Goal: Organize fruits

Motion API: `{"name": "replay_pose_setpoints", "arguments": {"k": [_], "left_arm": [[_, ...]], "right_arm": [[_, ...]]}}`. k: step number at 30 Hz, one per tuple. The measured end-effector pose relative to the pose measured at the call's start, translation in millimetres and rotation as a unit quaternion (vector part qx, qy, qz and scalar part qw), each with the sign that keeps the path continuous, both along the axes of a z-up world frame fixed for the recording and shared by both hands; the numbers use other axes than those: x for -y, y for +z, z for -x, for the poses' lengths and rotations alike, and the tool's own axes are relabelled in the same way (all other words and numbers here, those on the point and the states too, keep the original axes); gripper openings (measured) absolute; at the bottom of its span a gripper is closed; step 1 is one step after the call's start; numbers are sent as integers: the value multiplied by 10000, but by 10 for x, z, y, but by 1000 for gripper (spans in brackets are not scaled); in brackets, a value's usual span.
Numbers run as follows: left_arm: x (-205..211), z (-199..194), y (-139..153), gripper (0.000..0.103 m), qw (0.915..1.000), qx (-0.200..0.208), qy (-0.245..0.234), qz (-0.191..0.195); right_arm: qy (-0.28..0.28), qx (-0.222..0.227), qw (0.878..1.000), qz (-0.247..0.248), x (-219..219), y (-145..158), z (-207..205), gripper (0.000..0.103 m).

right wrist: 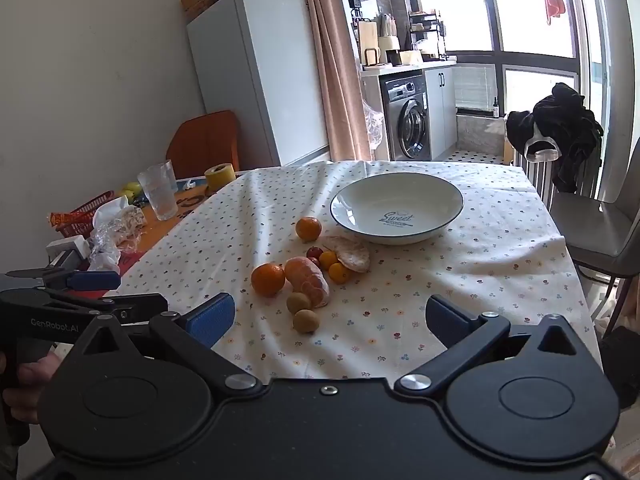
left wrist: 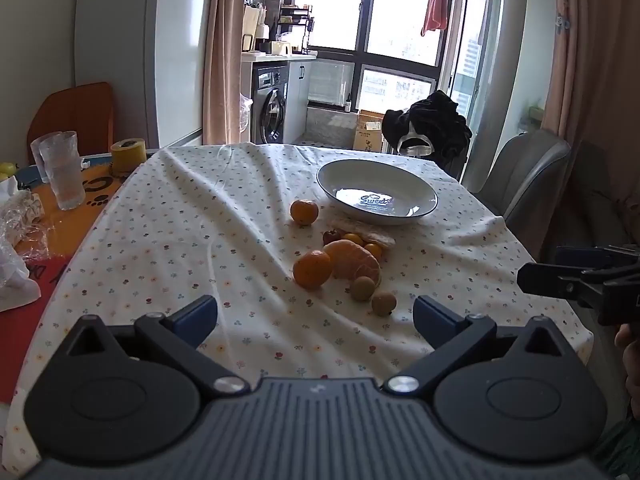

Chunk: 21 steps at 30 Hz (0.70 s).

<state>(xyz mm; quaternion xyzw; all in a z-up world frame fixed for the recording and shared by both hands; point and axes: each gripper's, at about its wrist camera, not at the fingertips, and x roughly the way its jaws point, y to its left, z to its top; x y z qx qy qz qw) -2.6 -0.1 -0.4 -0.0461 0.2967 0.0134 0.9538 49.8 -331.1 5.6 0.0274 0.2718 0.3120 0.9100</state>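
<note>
Left tool [left wrist: 316,318] tilted down toward the table [left wrist: 460,256], fingers spread wide, nothing between them. It hovers at the near edge, short of the fruit. Right tool [right wrist: 330,320] same pose: angled down, fully spread, empty, alongside the left one, a hand [right wrist: 24,384] on the left tool's grip.

Fruit sits mid-cloth in a loose cluster: whole orange [right wrist: 268,279] touching a peeled orange [right wrist: 307,280], two small brown fruits [right wrist: 303,312] nearest the tools, small yellow and red ones by a piece of peel [right wrist: 352,254]. One more orange [right wrist: 308,228] sits apart, just beside the empty white bowl [right wrist: 440,196].
</note>
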Motion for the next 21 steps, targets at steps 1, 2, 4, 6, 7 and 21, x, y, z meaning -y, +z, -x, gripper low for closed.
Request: {"name": "replay_pose_setpoints", "arguments": {"k": [1, 2, 4, 6, 7, 21], "left_arm": [[-20, -30, 0, 103, 9999, -54, 38, 89], [-31, -37, 1, 103, 9999, -60, 44, 114], [-11, -24, -20, 103, 9999, -47, 2, 147], [-2, -30, -44, 103, 9999, -79, -42, 83], [7, -32, -51, 103, 9999, -91, -31, 41], [5, -42, -64, 103, 9999, -124, 8, 35]], "right_arm": [[15, 7, 10000, -8, 7, 2, 6, 103], [34, 12, 10000, -19, 16, 6, 15, 103], [80, 25, 9999, 78, -33, 1, 59, 103], [50, -37, 9999, 116, -57, -35, 29, 103], [38, -36, 9999, 139, -67, -38, 22, 103], [-12, 7, 9999, 147, -89, -50, 22, 103]]}}
